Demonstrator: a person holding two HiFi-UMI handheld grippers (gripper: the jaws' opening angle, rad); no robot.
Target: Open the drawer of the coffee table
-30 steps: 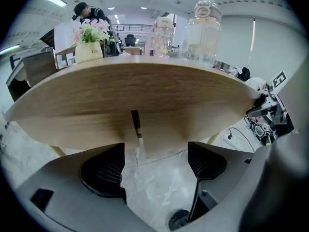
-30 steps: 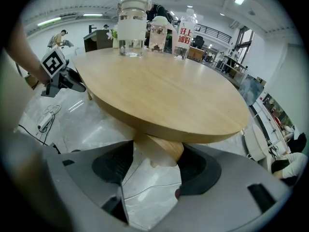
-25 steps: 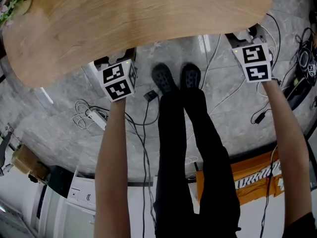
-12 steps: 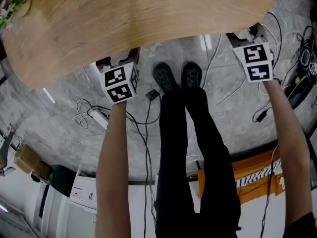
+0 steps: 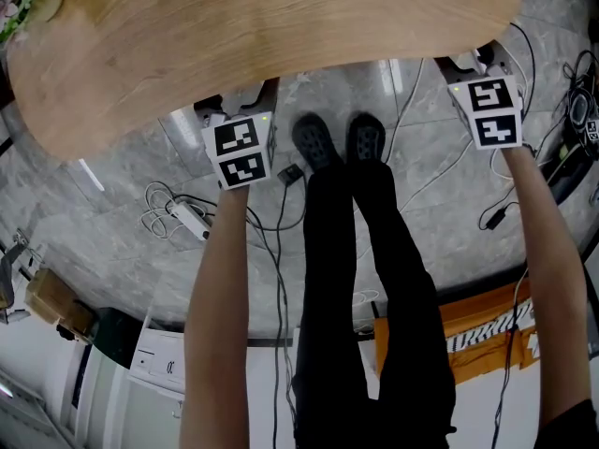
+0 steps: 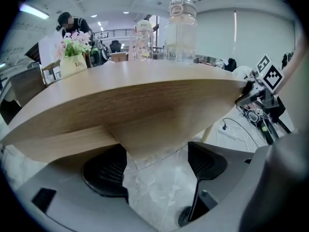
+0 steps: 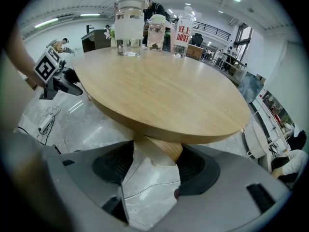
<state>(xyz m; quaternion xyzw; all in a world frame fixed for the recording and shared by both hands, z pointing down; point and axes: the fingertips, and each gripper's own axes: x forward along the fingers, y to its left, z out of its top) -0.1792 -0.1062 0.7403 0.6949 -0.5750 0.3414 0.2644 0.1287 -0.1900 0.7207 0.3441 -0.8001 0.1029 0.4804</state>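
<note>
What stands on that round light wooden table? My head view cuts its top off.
Observer: The right gripper view shows a tall clear glass jar, a smaller jar and a red-labelled plastic bottle standing together.
Visitor: Are those claws gripping anything?
Observer: No. The left gripper is open, with grey marbled floor showing between its jaws.
Visitor: And the other?
Observer: The right gripper is open too; the table's wooden leg shows beyond it.

Bright ceiling strips (fisheye edges blur, darken).
</note>
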